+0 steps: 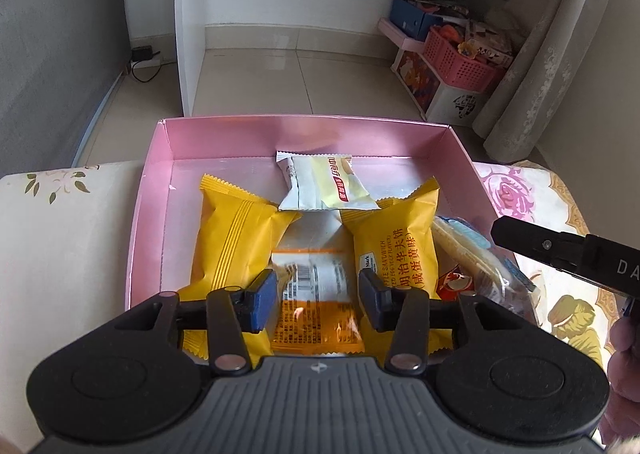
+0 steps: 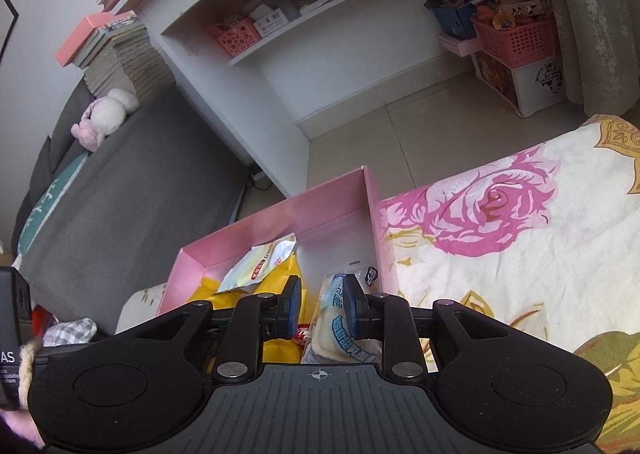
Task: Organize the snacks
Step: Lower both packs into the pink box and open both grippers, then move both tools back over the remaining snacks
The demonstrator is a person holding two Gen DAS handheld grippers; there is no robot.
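A shallow pink box (image 1: 304,134) rests on a flowered bedspread and holds several snack packets. Two yellow packets (image 1: 232,238) (image 1: 396,242) flank an orange-and-white packet (image 1: 316,270), and a white-and-yellow packet (image 1: 324,186) lies behind them. My left gripper (image 1: 318,294) hovers over the orange-and-white packet, open, with its pads clear of the packet's sides. At the box's right end lies a blue-and-white packet (image 2: 336,330) beside a small red one (image 1: 452,282). My right gripper (image 2: 322,302) straddles the blue-and-white packet, jaws narrowly open, with a gap at the left pad.
The flowered bedspread (image 2: 500,254) stretches to the right of the pink box (image 2: 280,222). Beyond the bed are tiled floor, a white shelf unit (image 1: 192,54), pink baskets (image 1: 456,62) by a curtain, and a grey sofa (image 2: 140,182) on the left.
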